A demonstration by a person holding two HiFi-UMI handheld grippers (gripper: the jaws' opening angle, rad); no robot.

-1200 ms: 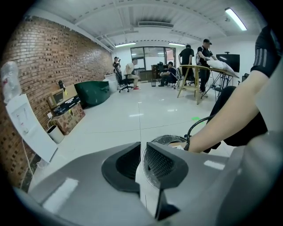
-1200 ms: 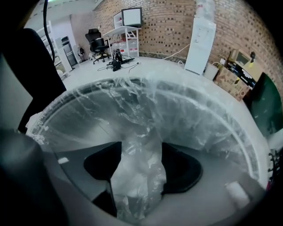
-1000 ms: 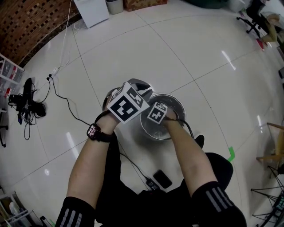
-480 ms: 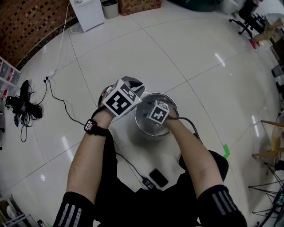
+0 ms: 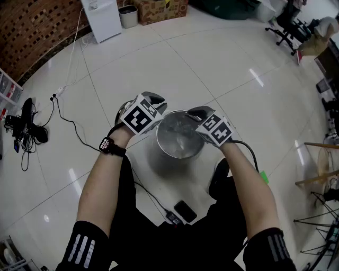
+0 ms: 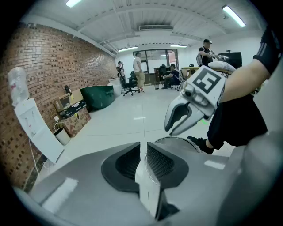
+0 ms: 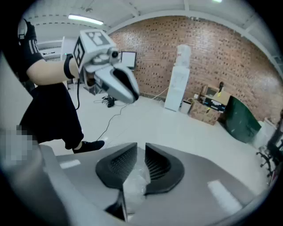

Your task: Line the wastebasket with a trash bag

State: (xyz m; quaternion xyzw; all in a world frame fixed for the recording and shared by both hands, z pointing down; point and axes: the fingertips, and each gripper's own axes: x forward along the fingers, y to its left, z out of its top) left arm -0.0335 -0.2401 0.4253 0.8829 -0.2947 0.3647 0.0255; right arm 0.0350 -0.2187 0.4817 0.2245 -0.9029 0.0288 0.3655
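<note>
A round metal wastebasket (image 5: 170, 153) stands on the white floor between my feet, with a clear trash bag (image 5: 180, 138) inside it. My left gripper (image 5: 157, 100) is at the basket's left rim. Its jaws are opening slightly, with a flat strip of the bag's film (image 6: 148, 185) still pinched between the pads. My right gripper (image 5: 197, 112) hangs over the right rim. Its jaws are closing, and crumpled bag film (image 7: 134, 182) is caught between them. Each gripper view shows the other gripper: the right gripper (image 6: 180, 118) and the left gripper (image 7: 125, 86).
A black cable (image 5: 79, 123) trails across the floor to the left, and a black phone (image 5: 184, 210) lies near my feet. A white cabinet (image 5: 102, 17), a small bin (image 5: 127, 16) and a cardboard box (image 5: 161, 7) stand far back. An office chair (image 5: 282, 25) is at far right.
My right gripper has come up out of the basket, moved to its right rim and closed on bag film. The left gripper has stayed at the left rim.
</note>
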